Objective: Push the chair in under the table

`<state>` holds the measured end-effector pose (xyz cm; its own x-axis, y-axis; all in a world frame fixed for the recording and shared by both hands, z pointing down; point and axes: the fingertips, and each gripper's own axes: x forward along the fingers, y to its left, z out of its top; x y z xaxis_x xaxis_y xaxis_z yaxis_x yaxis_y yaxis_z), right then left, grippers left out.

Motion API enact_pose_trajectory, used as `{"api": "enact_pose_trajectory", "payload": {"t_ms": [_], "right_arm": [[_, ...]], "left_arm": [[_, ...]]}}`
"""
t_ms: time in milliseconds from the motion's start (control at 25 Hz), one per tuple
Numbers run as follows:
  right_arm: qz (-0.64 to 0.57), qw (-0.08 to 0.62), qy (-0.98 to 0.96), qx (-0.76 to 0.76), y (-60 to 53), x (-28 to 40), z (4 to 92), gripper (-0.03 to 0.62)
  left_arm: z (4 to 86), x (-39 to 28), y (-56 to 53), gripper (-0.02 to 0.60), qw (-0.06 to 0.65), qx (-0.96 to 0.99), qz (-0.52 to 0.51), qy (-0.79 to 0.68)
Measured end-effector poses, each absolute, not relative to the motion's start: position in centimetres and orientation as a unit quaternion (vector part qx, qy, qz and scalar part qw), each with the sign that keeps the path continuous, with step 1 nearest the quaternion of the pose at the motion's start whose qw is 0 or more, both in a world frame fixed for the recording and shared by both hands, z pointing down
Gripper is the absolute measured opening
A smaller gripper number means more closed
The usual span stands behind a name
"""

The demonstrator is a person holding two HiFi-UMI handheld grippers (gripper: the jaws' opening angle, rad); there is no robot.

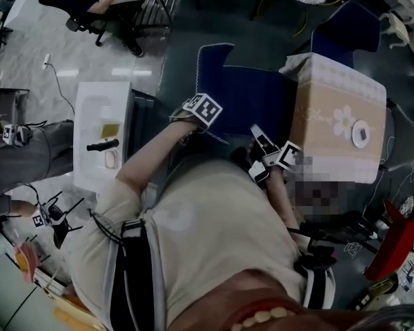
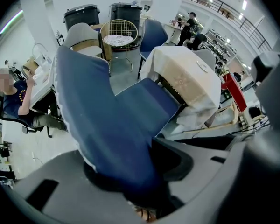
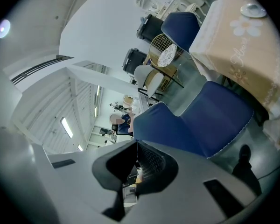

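My left gripper (image 1: pixel 192 121) pinches the top edge of the blue chair (image 1: pixel 255 98) at its backrest. My right gripper (image 1: pixel 257 134) hangs near the seat, jaws pressed together on nothing. The chair runs from the backrest on my side to the seat front, which points at the table (image 1: pixel 338 88) and meets its edge.

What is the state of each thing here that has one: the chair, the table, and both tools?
blue chair: upright, seat mostly out from under the table.
table: covered by a beige cloth, small dish on top.
left tool: shut on the blue chair's backrest.
right tool: shut, empty.
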<state>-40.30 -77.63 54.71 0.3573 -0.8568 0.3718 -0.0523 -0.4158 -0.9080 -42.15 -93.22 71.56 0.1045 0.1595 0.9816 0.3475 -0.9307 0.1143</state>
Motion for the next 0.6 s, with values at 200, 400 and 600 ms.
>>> {"api": "enact_pose_trajectory", "payload": {"t_ms": [200, 400, 600], "right_arm": [[-0.472, 0.456, 0.305, -0.691, -77.0, -41.5, 55.7, 0.012], [-0.476, 0.462, 0.292, -0.689, -75.6, -42.3, 56.8, 0.012], [-0.47, 0.473, 0.282, -0.69, -74.9, -42.4, 57.3, 0.012]], "left_arm": [[71.4, -41.9, -93.0, 0.175, 0.074, -0.737, -0.649, -0.172], [71.4, -42.0, -92.8, 0.175, 0.073, -0.736, -0.652, -0.17], [71.5, -41.3, -93.1, 0.175, 0.072, -0.732, -0.657, -0.166]]}}
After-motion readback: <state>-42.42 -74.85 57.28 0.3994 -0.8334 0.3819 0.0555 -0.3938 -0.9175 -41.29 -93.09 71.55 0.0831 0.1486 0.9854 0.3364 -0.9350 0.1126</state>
